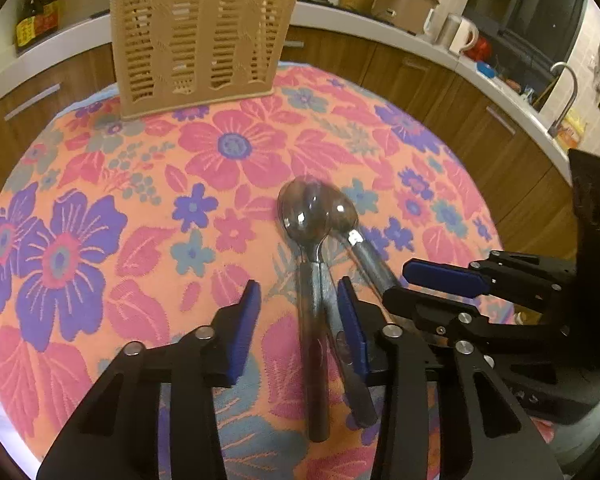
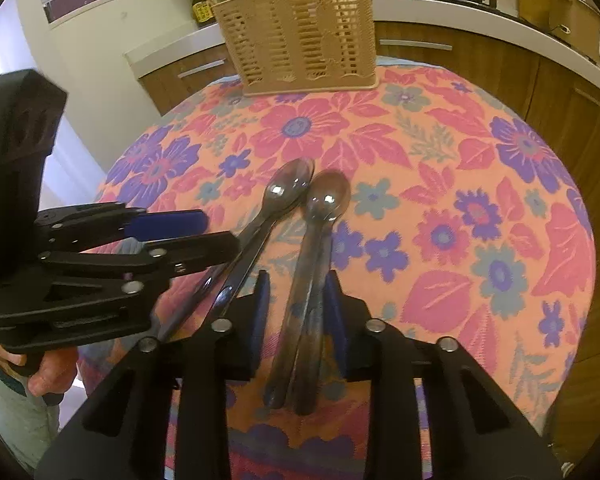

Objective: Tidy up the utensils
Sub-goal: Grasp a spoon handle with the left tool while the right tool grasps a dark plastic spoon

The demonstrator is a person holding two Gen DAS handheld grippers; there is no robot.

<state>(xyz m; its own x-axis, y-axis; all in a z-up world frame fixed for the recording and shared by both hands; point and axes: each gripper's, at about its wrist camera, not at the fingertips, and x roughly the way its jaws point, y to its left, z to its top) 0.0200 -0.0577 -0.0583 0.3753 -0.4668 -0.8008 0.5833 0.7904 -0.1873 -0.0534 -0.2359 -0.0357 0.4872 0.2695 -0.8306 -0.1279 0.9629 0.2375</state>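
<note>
Two spoons lie near the middle of the table (image 1: pixel 100 168), side by side with their bowls almost touching; both bowls point toward the far edge, where the utensil basket (image 1: pixel 204 40) stands upright, and both handles run back toward the near edge, spreading slightly apart. The left gripper (image 1: pixel 299 296) is over the handle of the left spoon (image 1: pixel 304 212); its jaws stand apart with the handle between them, and neither pad is seen to press; the handle lies closer to the finger on the right-hand side, leaving a clear gap on the other side. The right gripper (image 2: pixel 298 284) is over the handle of the right spoon (image 2: pixel 328 196); its jaws are also apart but narrower, with the handle close to the pad on the right and a thin gap at the other pad; no clamp is evident. Each handle appears doubled; whether that is a stacked second utensil or blur cannot be told. The governing relation is alignment: each spoon's long axis runs almost along the line its gripper points, so the jaws close across the handle's width, not along it. Each hand is nearer to its own spoon; the two grippers stand just beside each other. The left grip probably needs a slight shift toward its right-hand finger before closing, to avoid skewing the spoon; the transfer then runs straight toward the far edge.
</note>
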